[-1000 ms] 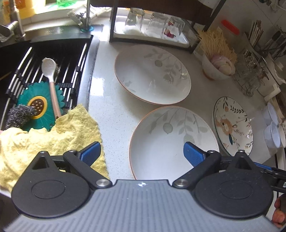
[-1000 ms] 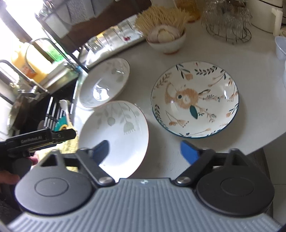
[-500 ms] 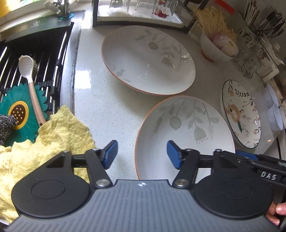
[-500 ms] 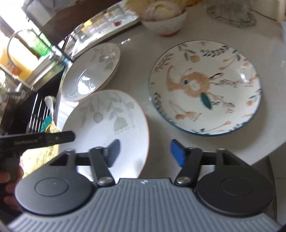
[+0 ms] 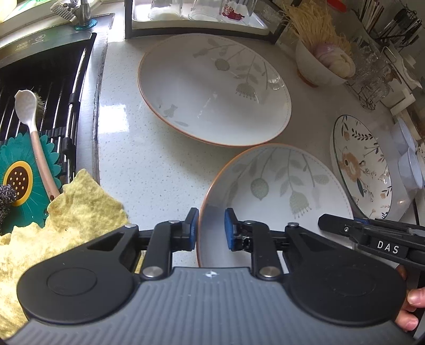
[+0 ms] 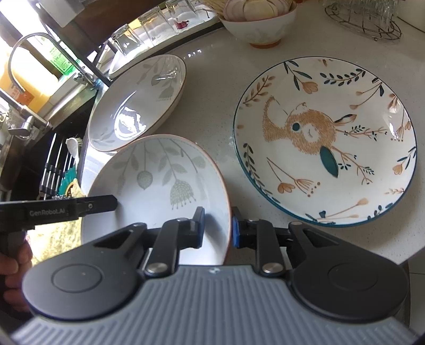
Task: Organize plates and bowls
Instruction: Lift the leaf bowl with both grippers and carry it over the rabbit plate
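On the speckled white counter (image 5: 148, 169) beside the black sink rack (image 5: 47, 100), the glazed leaf-patterned ceramic plate (image 5: 279, 191), stiff, slippery and breakable, has its opposite rims pinched by the just-closing left gripper (image 5: 211, 229) and right gripper (image 6: 217, 228).

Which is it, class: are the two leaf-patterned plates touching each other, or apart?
Cannot tell. In the left wrist view the nearer leaf plate has a rim overlapping the farther leaf plate; the right wrist view also shows overlap, with neither contact nor a gap plain.

A yellow cloth (image 5: 77, 212) is draped at the sink's edge, beside a teal flower mat (image 5: 18, 175) on which a white-headed brush (image 5: 32, 127) is laid. Upturned glasses (image 5: 196, 9) are kept on a tray behind.
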`<state>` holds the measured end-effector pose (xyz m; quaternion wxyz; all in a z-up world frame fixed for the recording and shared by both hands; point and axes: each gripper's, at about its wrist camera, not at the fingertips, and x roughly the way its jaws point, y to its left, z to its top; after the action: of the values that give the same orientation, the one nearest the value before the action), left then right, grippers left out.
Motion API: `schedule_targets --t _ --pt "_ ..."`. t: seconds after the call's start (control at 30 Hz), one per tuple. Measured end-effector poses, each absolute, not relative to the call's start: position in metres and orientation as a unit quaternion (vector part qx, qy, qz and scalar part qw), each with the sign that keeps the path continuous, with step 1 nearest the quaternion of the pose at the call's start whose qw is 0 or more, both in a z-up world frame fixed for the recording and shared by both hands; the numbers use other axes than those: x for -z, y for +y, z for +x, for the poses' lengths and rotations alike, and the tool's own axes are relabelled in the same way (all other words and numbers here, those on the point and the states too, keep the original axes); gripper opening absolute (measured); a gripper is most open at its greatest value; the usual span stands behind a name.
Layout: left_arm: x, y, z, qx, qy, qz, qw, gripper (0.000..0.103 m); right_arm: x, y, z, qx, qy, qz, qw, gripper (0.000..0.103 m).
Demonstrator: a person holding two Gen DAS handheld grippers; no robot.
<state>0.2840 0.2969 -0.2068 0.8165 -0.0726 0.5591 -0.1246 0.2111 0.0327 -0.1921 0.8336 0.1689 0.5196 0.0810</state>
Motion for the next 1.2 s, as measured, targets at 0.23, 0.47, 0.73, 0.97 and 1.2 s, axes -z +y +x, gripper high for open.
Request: schedule_targets --t 0.23,0.47,0.73,0.97,1.2 --pt "0.202 0.297 0.282 0.137 0.56 -0.087 0.812 0.024 0.192 0.02 0.211 -0.088 0.524 0.194 0.825 0.022" --pt "0.184 0.295 0.287 0.168 0.552 -0.078 0.813 0.024 0.177 0.013 0.208 -0.089 0.51 0.203 0.831 0.022" --pt "0.171 0.303 0.292 0.181 0.542 -0.104 0.814 0.024 0.158 0.011 0.209 -0.093 0.492 0.204 0.841 0.022" --pt "0.153 0.295 0.291 0.179 0.525 -0.113 0.824 0.024 0.149 0.0 0.202 -0.09 0.484 0.228 0.84 0.022" --pt "0.138 0.281 0.295 0.155 0.521 -0.137 0.828 0.024 0.137 -0.017 0.209 -0.115 0.471 0.218 0.847 0.022"
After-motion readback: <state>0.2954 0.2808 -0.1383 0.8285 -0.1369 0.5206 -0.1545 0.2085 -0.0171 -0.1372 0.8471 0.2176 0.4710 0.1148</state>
